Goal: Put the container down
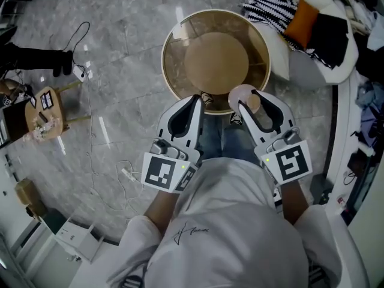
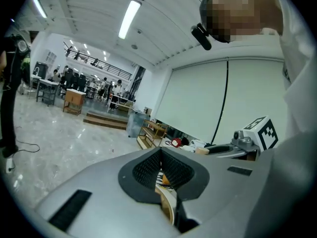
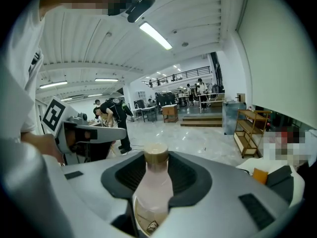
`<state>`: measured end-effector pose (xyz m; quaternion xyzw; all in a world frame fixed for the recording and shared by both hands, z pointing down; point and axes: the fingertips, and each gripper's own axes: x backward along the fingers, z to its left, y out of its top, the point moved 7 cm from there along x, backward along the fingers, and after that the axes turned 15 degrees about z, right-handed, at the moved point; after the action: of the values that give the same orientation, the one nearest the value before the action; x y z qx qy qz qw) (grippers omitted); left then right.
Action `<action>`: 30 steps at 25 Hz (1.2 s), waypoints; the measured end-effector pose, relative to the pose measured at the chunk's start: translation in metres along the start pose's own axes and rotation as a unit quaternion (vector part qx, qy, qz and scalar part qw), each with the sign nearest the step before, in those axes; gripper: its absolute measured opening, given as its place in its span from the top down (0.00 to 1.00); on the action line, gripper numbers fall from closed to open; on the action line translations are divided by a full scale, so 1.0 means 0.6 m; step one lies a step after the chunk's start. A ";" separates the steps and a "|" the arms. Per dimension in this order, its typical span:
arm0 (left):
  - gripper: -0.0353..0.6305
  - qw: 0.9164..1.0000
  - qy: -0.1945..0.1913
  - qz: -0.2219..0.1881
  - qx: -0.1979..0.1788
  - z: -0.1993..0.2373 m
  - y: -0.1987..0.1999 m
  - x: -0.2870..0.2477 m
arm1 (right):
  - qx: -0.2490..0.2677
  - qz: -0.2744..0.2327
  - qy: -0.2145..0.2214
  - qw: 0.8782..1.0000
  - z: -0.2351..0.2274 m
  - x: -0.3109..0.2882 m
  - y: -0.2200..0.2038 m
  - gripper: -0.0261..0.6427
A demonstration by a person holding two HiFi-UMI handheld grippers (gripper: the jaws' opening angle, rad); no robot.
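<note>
Right gripper: we see the right gripper (image 1: 252,105) (image 3: 156,178) with its jaws closed on a pale pink bottle with a tan cap (image 1: 242,93) (image 3: 154,190), the dark padded insides pressing on both of its flanks
Bottle: it stands between those jaws, cap at the end far from the gripper's camera; from above we find it over the near edge of a round glass tabletop with a wooden rim (image 1: 165,59), and we cannot tell whether it touches the glass
Left gripper: the left gripper (image 1: 193,104) (image 2: 161,168) has its jaws together with nothing between them, just beside the right gripper at that same near edge
Surroundings: we note a grey marble floor (image 1: 120,35) under the table, a black-and-white striped cloth (image 1: 270,8) and an orange cushion (image 1: 302,17) on a white seat (image 1: 300,65) beyond the table to the right, and a small wooden stool (image 1: 45,113) well apart to the left
</note>
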<state>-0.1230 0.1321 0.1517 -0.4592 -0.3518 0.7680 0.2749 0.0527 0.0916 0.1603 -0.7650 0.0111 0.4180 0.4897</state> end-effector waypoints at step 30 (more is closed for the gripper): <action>0.92 0.999 -0.033 0.037 -0.011 0.095 -0.009 -0.173 | 0.005 -0.004 -0.016 1.000 -0.091 -0.155 0.003 0.74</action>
<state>-0.1295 0.0416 0.2281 -0.4495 -0.3521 0.7882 0.2297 0.0256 0.0128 0.2290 -0.7560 0.0020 0.4280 0.4952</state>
